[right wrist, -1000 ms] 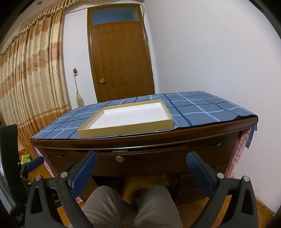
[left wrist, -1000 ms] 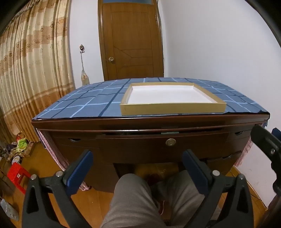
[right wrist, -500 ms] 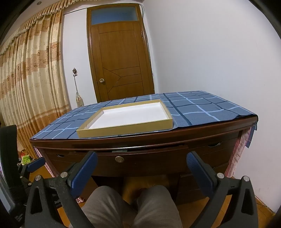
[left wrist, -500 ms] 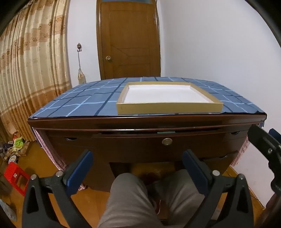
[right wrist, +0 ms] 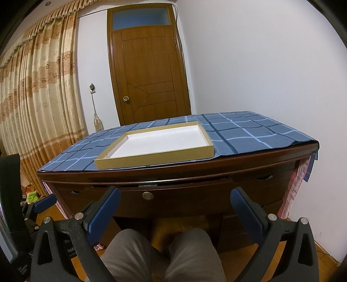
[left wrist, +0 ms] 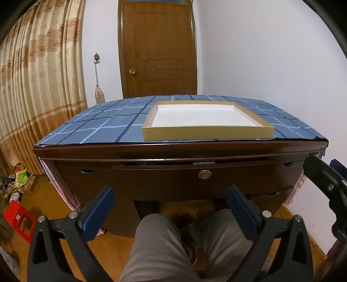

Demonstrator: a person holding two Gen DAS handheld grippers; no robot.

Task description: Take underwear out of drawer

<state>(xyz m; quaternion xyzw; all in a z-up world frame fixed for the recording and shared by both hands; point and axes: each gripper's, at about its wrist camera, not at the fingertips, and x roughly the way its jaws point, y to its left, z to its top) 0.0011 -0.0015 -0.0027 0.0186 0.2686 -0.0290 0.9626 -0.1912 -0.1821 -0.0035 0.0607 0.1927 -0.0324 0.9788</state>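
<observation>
Both grippers, left gripper point(left wrist: 168, 200) and right gripper point(right wrist: 175, 202), are hanging spread and empty before the dark curved wooden drawer point(left wrist: 195, 175). A shallow cardboard tray point(left wrist: 207, 132) is sitting on the checked blue cloth point(left wrist: 97, 125). Only the right view is showing the door's glass transom point(right wrist: 141, 18).

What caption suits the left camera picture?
Open left gripper faces a desk's barely open centre drawer, empty tray on top.

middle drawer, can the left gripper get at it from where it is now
Probably yes. The left gripper is open and holds nothing, and nothing stands between it and the middle drawer, which sits slightly ajar. It has no handle, only a round lock.
</observation>
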